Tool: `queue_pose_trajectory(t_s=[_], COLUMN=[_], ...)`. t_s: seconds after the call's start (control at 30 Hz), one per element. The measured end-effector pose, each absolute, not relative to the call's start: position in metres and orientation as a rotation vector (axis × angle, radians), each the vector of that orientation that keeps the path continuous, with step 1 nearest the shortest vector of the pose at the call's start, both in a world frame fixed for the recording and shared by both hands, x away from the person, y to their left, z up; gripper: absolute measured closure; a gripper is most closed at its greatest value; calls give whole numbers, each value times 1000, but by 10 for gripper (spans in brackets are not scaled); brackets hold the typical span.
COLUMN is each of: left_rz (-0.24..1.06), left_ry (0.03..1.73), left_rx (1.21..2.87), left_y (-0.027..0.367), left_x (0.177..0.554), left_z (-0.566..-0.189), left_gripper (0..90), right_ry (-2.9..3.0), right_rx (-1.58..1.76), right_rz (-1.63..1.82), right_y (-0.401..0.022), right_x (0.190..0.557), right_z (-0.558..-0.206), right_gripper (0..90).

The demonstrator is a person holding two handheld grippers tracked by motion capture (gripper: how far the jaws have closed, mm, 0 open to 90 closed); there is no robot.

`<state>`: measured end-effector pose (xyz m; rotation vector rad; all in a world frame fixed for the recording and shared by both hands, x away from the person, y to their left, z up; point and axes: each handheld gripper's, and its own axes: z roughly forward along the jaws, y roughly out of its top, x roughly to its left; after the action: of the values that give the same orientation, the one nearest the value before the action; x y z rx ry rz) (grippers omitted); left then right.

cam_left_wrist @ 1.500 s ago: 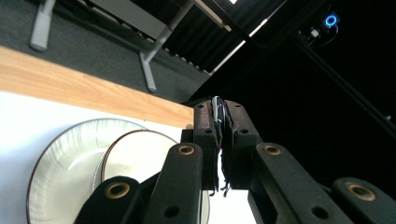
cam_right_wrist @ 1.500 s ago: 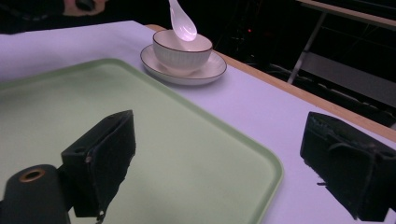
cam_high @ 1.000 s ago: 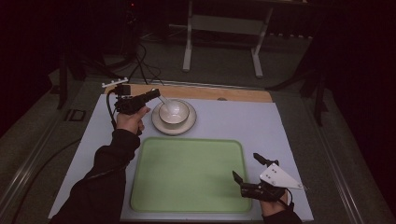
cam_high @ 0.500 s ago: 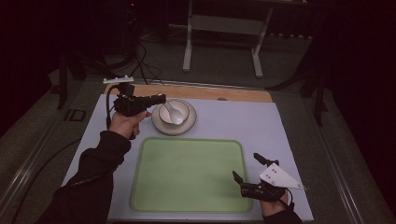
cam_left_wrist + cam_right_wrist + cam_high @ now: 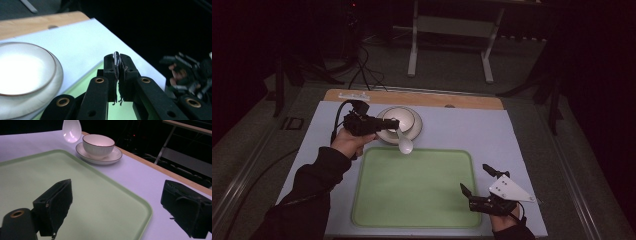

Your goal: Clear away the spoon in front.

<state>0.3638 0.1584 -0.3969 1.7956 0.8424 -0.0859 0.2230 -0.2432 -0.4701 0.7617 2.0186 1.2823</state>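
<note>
Dim, dark surroundings; only the table (image 5: 522,135) is lit, with the bowl (image 5: 22,72) glaring white and blurred.

Dark room, dim light, brightest over the table (image 5: 532,145). Table top pale lavender-blue, with a bare wooden strip (image 5: 462,99) along its far edge. Grey carpeted floor (image 5: 452,65) beyond the far edge and along both sides. A white metal stand (image 5: 449,30) with two legs sits on the floor behind the table. Black cables (image 5: 362,60) trail across the floor past the far left corner. Walls lost in shadow.
</note>
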Motion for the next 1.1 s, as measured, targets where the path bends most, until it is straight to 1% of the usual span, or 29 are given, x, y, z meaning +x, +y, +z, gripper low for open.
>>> queue_pose_trajectory(t_s=[0.13,0.2,0.43,1.1], left_rz=[-113,-142,-180,-361], left_ry=[822,791,734,566], left_rx=[1829,1873,1970,2098], left_y=[152,145,128,96], left_x=[360,356,346,323], left_z=[-402,-406,-415,-448], left_gripper=[850,850,850,849], right_ry=[2024,2024,2030,2040], right_rx=[757,755,755,750], right_rz=[1279,1280,1282,1282], right_y=[-243,-242,-242,-241], right_x=[223,223,224,224], right_z=[-471,-471,-471,-471], right_gripper=[104,104,104,104])
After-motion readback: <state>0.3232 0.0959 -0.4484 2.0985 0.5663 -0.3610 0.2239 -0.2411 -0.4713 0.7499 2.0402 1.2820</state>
